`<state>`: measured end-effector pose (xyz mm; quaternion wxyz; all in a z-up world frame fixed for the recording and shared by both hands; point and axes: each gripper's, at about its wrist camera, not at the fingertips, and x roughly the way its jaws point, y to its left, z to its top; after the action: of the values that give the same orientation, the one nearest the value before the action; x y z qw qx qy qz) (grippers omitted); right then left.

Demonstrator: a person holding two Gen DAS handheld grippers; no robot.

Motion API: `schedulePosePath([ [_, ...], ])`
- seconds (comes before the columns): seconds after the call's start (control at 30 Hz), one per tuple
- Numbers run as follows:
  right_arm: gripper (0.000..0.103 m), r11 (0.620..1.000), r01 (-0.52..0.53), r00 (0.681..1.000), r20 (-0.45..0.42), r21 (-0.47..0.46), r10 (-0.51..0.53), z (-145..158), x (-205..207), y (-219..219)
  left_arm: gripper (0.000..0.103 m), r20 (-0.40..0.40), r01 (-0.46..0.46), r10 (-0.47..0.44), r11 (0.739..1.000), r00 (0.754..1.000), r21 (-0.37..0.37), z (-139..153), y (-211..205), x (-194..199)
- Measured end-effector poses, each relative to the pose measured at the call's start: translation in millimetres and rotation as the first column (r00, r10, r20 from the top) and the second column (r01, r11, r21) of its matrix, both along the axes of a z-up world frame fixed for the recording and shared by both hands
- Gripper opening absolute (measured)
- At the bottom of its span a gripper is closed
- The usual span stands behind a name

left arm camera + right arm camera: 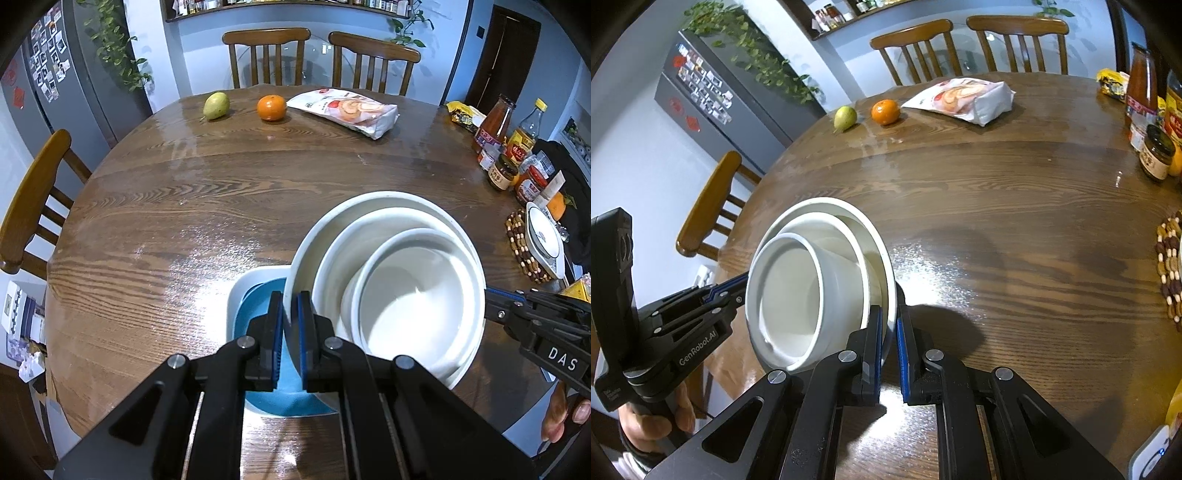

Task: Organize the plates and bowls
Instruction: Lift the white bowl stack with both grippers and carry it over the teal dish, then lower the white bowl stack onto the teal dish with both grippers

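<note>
Stack of 3 nested white bowls (406,288), tilted above wooden table (184,229). Left gripper (290,314) clamped on outermost rim; right gripper (889,325) clamped on opposite rim. Blue-and-white dish (255,306) beneath, on table.

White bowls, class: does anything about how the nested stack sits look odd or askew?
Yes. The nested white bowls are tipped steeply on edge, not flat on the table, with the left tool and right tool pinching opposite rims. Nothing looks spilled or broken.
</note>
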<state>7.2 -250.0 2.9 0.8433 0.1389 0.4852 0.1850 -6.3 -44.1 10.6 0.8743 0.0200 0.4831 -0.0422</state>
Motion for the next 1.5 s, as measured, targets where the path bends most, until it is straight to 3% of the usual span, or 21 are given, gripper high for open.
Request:
schedulePosePath([
  [0.63,0.011,0.997,-0.073,0.995,-0.065,0.014,0.074,-17,19,34,0.003,-0.057,-0.083,0.083,0.997,0.995,0.005,-15,31,3],
  [1.13,0.011,0.994,-0.108,0.981,-0.163,0.005,0.108,-41,38,55,0.003,-0.164,-0.12,0.117,0.993,0.979,-0.008,-42,52,16],
  [1.5,0.011,0.996,-0.093,0.975,-0.199,0.012,0.093,-45,50,55,0.003,-0.167,-0.119,0.116,0.993,0.979,-0.009,-43,53,25],
])
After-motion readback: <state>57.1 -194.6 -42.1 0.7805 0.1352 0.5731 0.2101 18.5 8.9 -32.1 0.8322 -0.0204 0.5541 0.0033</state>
